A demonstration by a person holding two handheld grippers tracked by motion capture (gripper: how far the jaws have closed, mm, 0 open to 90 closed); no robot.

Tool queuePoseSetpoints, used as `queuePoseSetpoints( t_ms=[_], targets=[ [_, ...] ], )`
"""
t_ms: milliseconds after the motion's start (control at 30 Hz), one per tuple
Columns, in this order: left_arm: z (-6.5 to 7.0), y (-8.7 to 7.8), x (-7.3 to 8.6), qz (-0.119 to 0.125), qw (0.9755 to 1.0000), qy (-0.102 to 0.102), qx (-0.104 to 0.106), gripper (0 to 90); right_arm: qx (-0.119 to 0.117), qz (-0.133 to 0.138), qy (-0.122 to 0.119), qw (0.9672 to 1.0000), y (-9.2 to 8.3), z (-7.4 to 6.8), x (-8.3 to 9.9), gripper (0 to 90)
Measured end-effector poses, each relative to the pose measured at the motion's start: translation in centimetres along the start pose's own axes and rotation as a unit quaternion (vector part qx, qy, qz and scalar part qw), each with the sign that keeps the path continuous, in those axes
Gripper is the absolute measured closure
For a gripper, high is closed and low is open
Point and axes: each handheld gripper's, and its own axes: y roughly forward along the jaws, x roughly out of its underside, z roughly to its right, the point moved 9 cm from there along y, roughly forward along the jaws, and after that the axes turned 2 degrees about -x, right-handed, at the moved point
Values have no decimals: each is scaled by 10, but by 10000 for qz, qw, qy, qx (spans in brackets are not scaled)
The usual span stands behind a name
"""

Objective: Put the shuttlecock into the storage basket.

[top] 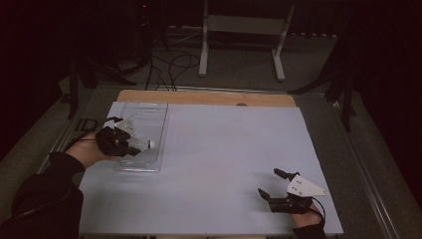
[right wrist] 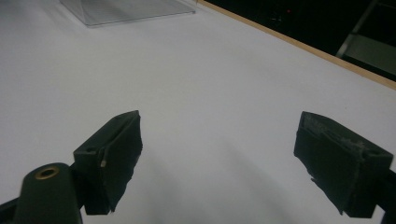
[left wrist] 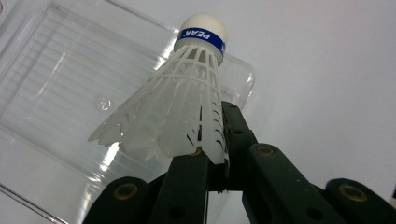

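We note one clear tray (top: pixel 144 130) on the white tabletop (top: pixel 214 164). The left gripper (top: pixel 130 143) hangs over the tray's near half, jaws pinched on the skirt of one white shuttlecock (top: pixel 144 145), whose cork points toward the tray's right wall. In the left gripper view the shuttlecock (left wrist: pixel 180 105) stands clear of the tray (left wrist: pixel 56 84) floor, its cork banded blue and marked PEAK; we see nothing else inside the tray.

The right gripper (top: pixel 272 183) sits well to the right of the tray, near the tabletop's near edge, jaws spread wide and holding nothing. In the right gripper view the gripper (right wrist: pixel 219 158) faces bare tabletop (right wrist: pixel 196 74), with the tray (right wrist: pixel 126 10) far ahead.

Between tray and right gripper the surface lies open. Beyond the tray a wooden strip (top: pixel 206 97) borders the far edge.

Count: one tray, one shuttlecock, two grippers.
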Motion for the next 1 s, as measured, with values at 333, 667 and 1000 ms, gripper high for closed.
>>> queuePoseSetpoints(
  t_ms=[333,667,1000],
  targets=[
    [-9,15,5,-67,9998,-148,105,897,14,-13,-3,10000,0,1,1,149],
    [-10,29,5,-157,9995,-161,206,897,25,-17,0,10000,-1,1,1,149],
    [-10,37,6,-296,9992,-192,185,894,26,-16,7,10000,-1,1,1,149]
  ],
)
